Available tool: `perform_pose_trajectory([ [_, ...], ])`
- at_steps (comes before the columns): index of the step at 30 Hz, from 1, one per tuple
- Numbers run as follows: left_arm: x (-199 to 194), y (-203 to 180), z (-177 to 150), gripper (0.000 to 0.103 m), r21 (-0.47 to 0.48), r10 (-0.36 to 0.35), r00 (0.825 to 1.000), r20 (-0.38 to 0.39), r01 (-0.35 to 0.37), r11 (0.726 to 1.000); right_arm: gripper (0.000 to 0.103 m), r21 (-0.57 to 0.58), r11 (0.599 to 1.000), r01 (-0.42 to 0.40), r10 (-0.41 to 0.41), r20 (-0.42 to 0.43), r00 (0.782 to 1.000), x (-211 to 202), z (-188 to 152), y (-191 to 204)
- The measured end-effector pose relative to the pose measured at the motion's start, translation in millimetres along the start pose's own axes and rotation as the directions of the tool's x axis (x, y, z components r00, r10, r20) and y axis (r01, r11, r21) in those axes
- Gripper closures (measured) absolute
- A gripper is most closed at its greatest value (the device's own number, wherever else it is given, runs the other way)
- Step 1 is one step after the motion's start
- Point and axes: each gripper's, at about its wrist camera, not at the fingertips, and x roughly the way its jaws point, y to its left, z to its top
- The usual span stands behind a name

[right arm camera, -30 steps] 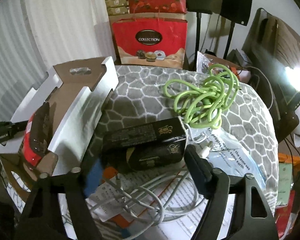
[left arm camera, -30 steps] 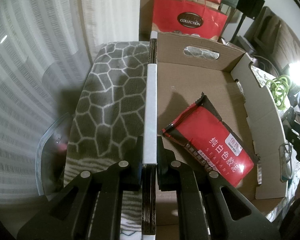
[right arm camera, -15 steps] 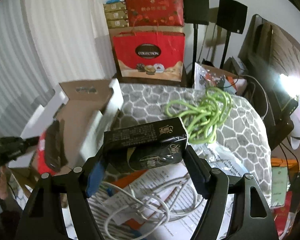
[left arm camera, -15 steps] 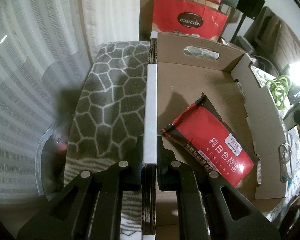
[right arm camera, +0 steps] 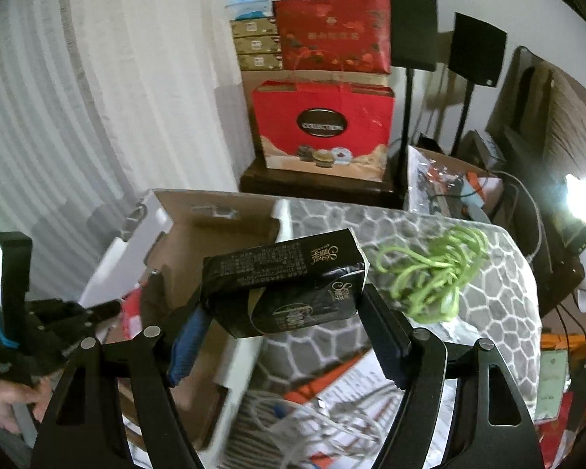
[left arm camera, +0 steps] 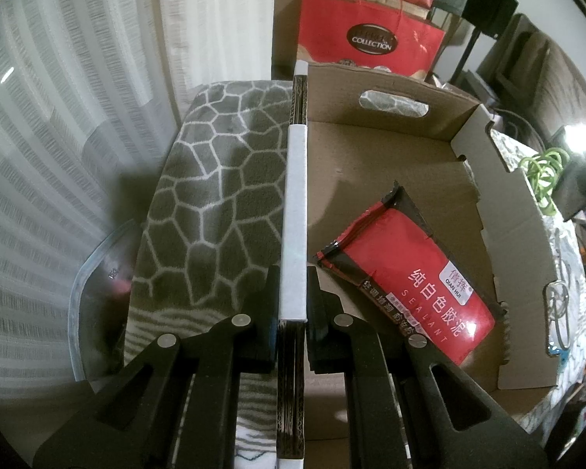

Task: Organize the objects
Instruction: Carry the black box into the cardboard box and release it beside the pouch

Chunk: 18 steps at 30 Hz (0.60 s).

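The left gripper (left arm camera: 293, 305) is clamped on the near wall of the cardboard box (left arm camera: 390, 164), its fingers pressed against both faces of the white-edged panel. Inside the box, at four o'clock from that grip, a red sealant pouch (left arm camera: 406, 285) lies flat on the floor. The right gripper (right arm camera: 283, 336) holds a black carton (right arm camera: 285, 277) between its spread fingers, lifted clear of the patterned blanket (right arm camera: 488, 285). A green cord (right arm camera: 433, 269) lies at two o'clock from the carton; the box sits at nine o'clock.
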Motion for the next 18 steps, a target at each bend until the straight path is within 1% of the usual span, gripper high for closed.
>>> perform_pose_trajectory([
  [6, 0.0, 0.1, 0.0, 0.093, 0.000, 0.000, 1.000, 0.000, 0.000, 1.000, 0.027, -0.029, 0.999, -0.043, 0.043, -0.013, 0.999, 11.9, 11.3, 27.7],
  [12, 0.3, 0.0, 0.0, 0.093, 0.000, 0.000, 1.000, 0.000, 0.000, 1.000, 0.027, -0.047, 0.996, -0.076, 0.074, -0.042, 0.996, 32.8, 15.1, 52.8],
  [18, -0.2, 0.5, -0.2, 0.093, -0.001, -0.001, 1.000, 0.000, 0.001, 1.000, 0.027, -0.062, 0.995, -0.078, 0.074, -0.066, 0.995, 53.9, 17.5, 67.4],
])
